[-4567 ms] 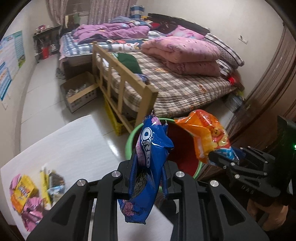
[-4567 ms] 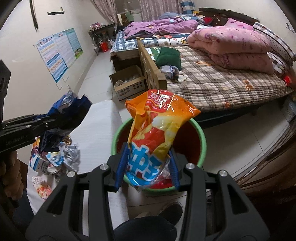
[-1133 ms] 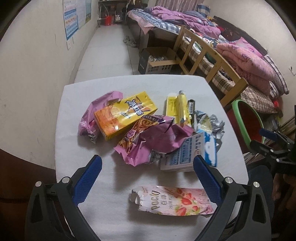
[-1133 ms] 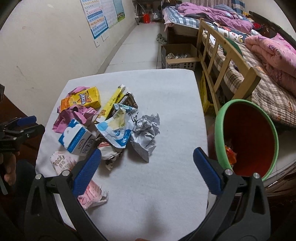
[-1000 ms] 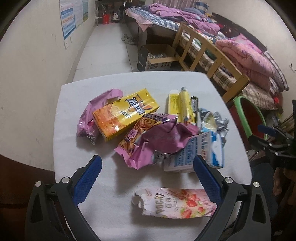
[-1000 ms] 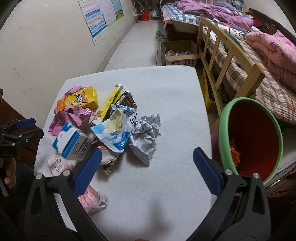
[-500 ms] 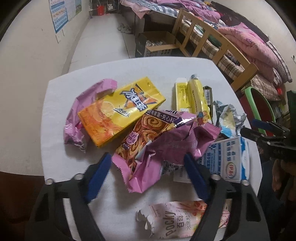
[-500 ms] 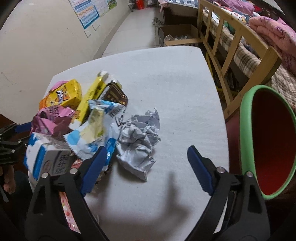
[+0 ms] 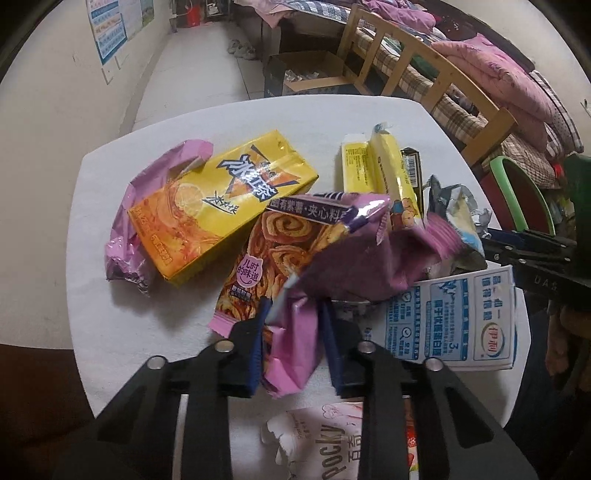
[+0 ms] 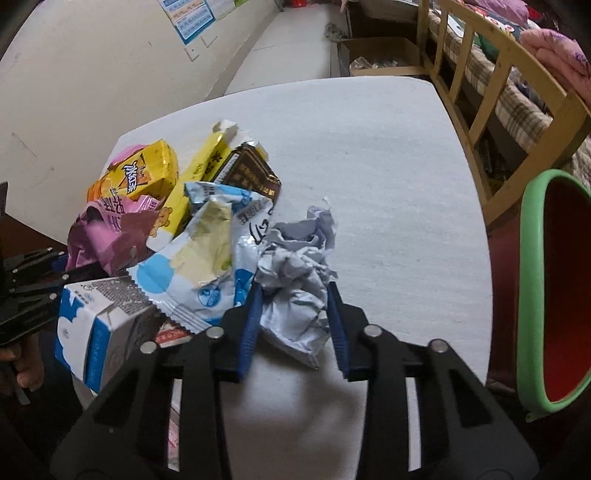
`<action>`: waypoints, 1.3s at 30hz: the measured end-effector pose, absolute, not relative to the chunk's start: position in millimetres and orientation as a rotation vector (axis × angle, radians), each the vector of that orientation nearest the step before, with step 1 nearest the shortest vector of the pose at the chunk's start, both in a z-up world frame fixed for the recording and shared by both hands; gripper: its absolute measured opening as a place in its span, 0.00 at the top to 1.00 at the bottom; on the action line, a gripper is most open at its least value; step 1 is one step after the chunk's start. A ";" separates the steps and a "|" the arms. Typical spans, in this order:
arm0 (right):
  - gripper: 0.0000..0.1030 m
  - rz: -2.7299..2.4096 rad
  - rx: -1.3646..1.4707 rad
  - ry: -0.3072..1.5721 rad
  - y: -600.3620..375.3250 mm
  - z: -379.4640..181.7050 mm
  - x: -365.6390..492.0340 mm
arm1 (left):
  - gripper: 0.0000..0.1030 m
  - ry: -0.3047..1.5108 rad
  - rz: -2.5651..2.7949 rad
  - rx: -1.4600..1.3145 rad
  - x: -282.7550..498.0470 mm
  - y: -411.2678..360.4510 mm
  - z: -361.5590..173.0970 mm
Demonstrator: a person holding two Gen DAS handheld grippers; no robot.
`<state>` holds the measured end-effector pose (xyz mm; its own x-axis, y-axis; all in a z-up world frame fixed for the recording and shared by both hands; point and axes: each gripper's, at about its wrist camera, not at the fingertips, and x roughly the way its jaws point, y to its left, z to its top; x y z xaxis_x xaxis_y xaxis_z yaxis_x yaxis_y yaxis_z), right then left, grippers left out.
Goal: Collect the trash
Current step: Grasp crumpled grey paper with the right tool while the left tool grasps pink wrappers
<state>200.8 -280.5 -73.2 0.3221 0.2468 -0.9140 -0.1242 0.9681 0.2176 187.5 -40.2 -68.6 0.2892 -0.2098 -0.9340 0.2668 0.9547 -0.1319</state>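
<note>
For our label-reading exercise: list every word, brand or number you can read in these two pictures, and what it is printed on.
"Pocky": pink pouch.
"儿时的味道": purple wrapper.
"3": blue-and-white carton; its other print is too small.
"冰红茶", roughly: yellow box.
Wall posters: too blurred.
Yellow wrapper, brown packet: unreadable.

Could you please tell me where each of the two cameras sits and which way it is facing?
Left wrist: on the left gripper, looking steeply down at the purple wrapper it grips; right gripper at right.
Right wrist: on the right gripper, looking down at the crumpled paper it grips; a hand at left.
Shared: milk carton, bin.
</note>
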 end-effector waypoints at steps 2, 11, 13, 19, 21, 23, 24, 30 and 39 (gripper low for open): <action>0.68 0.240 0.116 1.216 -281.7 -70.6 198.7 | 0.78 1.229 -0.315 0.048 186.9 -39.5 -65.7; 0.68 0.227 0.074 1.174 -284.2 -47.1 183.1 | 0.78 1.184 -0.304 0.027 176.0 -34.7 -46.3; 0.68 0.228 0.060 1.158 -281.5 -39.1 178.4 | 0.78 1.174 -0.301 0.024 172.1 -33.6 -41.2; 0.68 0.218 0.040 1.111 -281.0 -18.8 167.0 | 0.78 1.137 -0.242 0.021 161.2 -23.4 -23.2; 0.68 0.222 0.038 1.101 -280.8 -12.7 163.9 | 0.78 1.130 -0.226 0.007 158.0 -19.8 -18.2; 0.68 0.226 0.035 1.087 -281.0 -6.0 159.9 | 0.78 1.117 -0.220 0.000 154.6 -16.5 -12.6; 0.68 0.228 0.033 1.079 -280.5 -1.7 157.5 | 0.78 1.107 -0.219 -0.004 151.1 -14.7 -7.9; 0.68 0.234 0.025 1.028 -278.8 24.4 141.2 | 0.78 1.047 -0.225 -0.019 135.0 -14.9 18.0; 0.68 0.237 0.021 0.964 -281.1 54.9 119.5 | 0.78 0.970 -0.247 -0.027 120.9 -26.8 50.7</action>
